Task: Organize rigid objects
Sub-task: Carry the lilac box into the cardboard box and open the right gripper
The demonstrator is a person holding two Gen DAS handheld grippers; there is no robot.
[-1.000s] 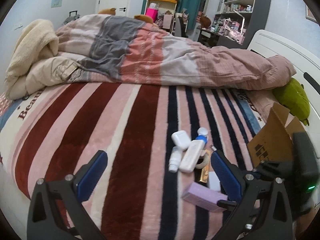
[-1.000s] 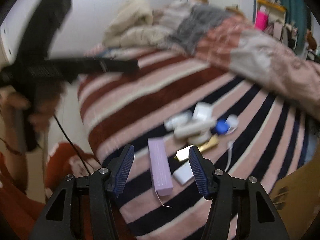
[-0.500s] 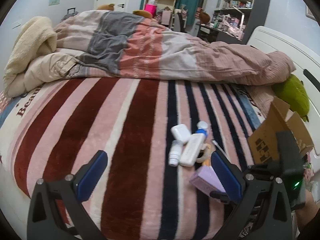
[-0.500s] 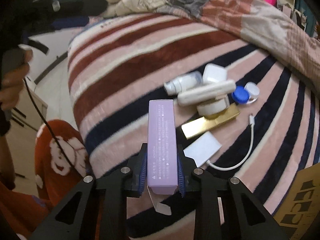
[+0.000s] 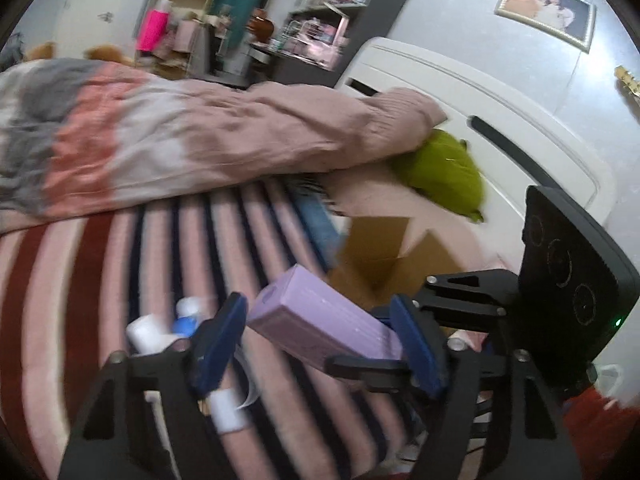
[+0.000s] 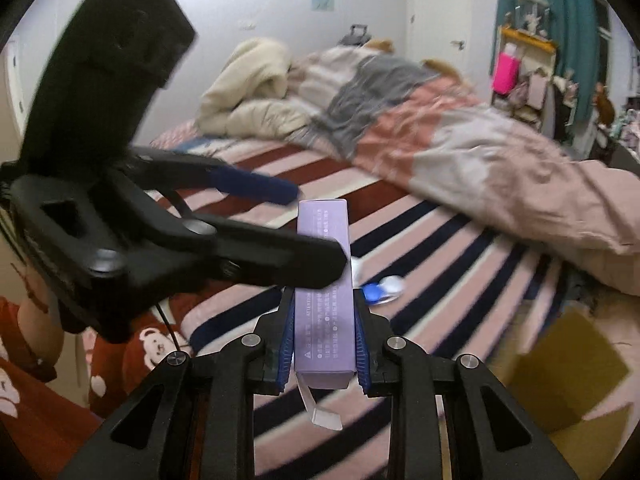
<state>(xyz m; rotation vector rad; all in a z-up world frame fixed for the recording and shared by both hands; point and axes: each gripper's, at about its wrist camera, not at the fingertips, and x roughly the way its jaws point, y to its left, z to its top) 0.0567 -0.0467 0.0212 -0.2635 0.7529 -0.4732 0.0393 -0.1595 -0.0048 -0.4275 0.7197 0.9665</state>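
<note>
On the lilac box point(image 6: 324, 300) my right tool point(image 6: 323, 344) holds, I read only "ATTENTION" beside a warning triangle; the rest is too small.

The left tool point(image 6: 298, 224) crosses just ahead of the right tool point(image 6: 323, 344), blocking forward passage; the bed point(image 6: 460, 264) to its right lies open.

We see that both tools are matte black plastic frames with triangular cut-outs, silver screws at the pivots and ribbed blue pads lining the fingers. The left hand-held gripper point(image 5: 316, 344) carries a thin black cable, and the right hand-held gripper point(image 6: 323, 344) bears a flat black back plate with three round recesses and a small green light. Our red sleeve point(image 6: 24, 412) is printed with white cartoon bears.
</note>
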